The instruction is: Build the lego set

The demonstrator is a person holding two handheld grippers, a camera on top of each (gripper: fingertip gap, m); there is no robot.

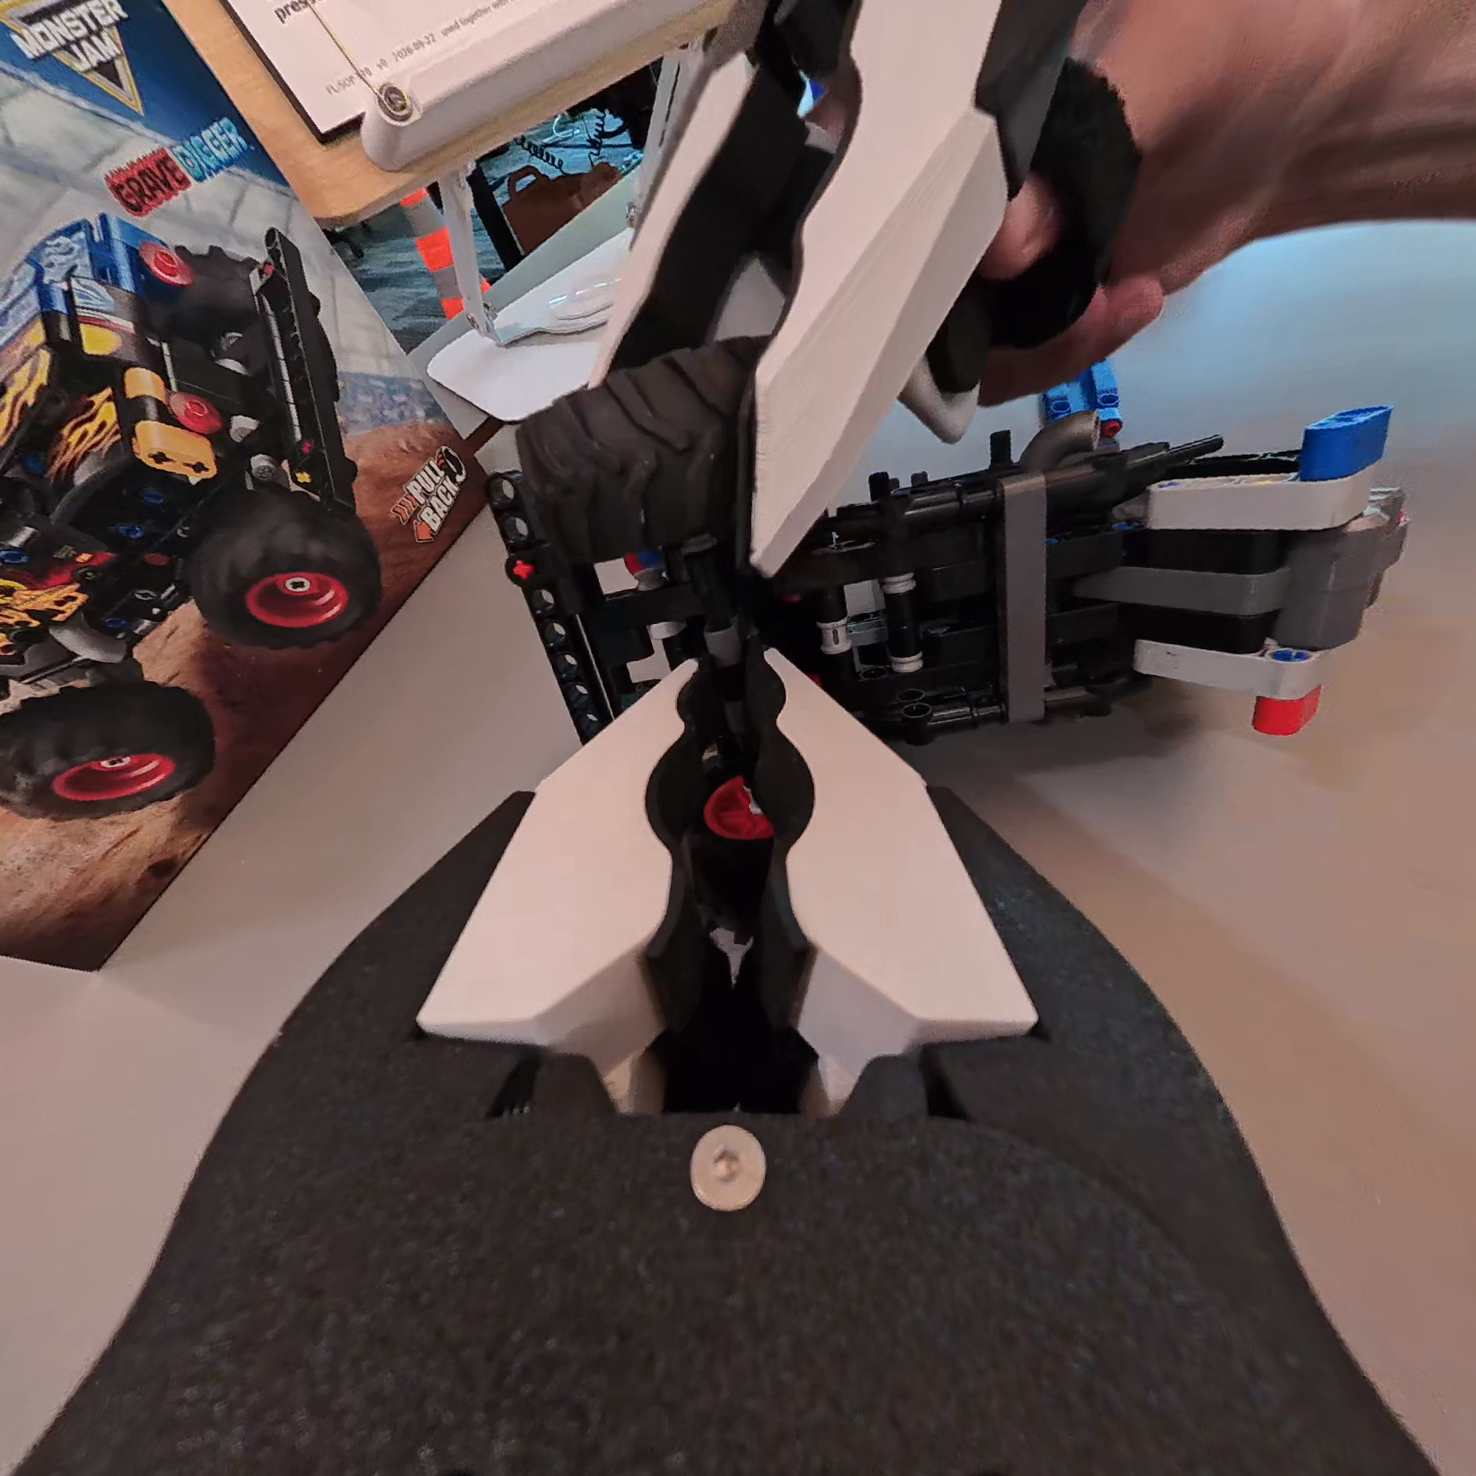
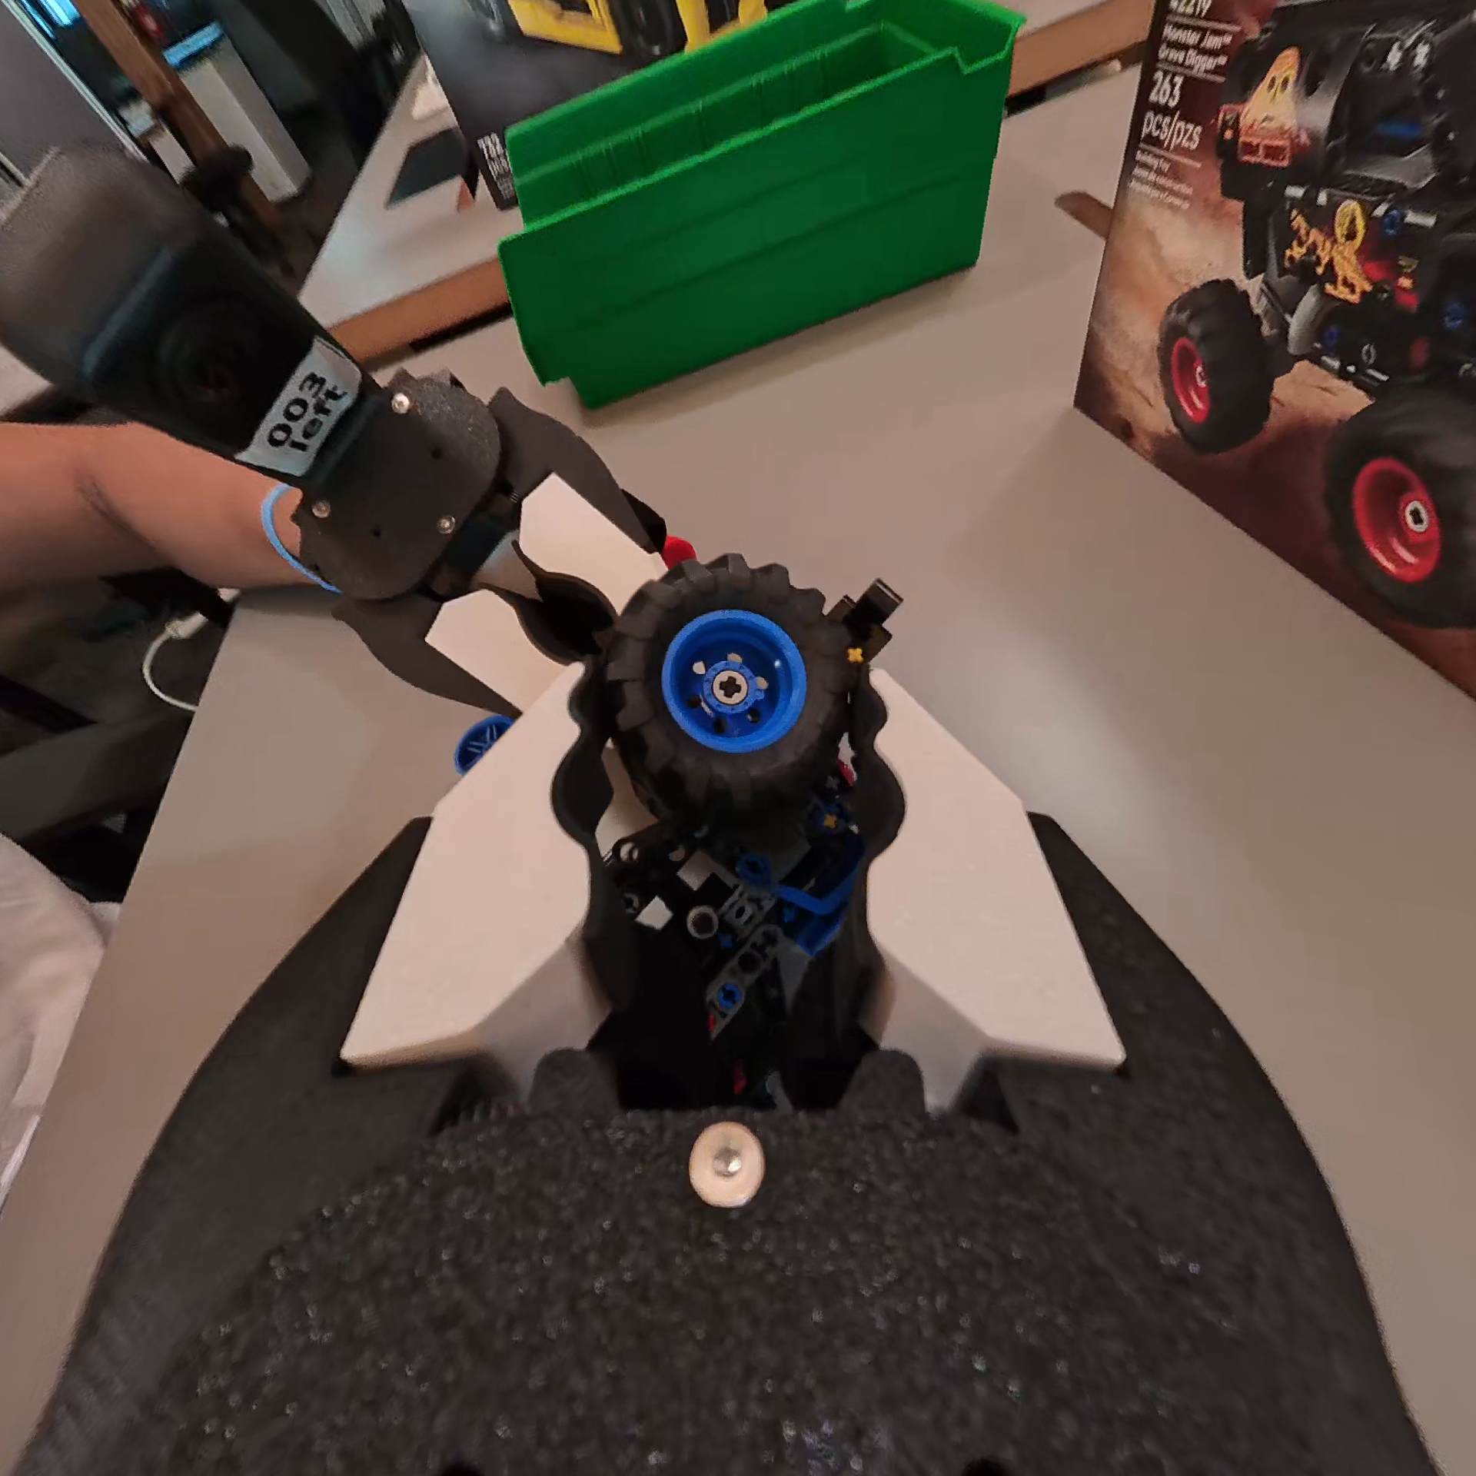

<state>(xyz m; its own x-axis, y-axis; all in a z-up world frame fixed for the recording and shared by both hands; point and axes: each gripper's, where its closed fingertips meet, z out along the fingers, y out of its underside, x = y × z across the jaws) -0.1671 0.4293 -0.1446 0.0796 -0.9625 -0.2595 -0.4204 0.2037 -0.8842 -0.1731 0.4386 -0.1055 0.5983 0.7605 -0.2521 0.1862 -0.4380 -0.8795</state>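
A toy truck chassis (image 1: 998, 607) of black, grey and blue bricks lies on its side on the pale table (image 1: 1198, 958). My left gripper (image 1: 731, 667) is shut on a thin black axle (image 1: 721, 631) that sticks out of the chassis, with a red round piece (image 1: 731, 808) between the pads. My right gripper (image 2: 731, 687) is shut on a black tyre with a blue rim (image 2: 733, 683) at the end of the chassis (image 2: 759, 918). In the left wrist view, the right gripper (image 1: 679, 471) comes down from above onto the tyre (image 1: 623, 463). In the right wrist view, the left gripper (image 2: 591, 623) reaches in from the left.
A printed toy box stands on the left (image 1: 160, 479) and shows at the right in the right wrist view (image 2: 1318, 319). A green bin (image 2: 759, 200) stands at the back. A small blue wheel rim (image 2: 483, 739) lies on the table. A board with paper (image 1: 399, 80) stands behind. My right fingertips sit around 4 cm from my left ones.
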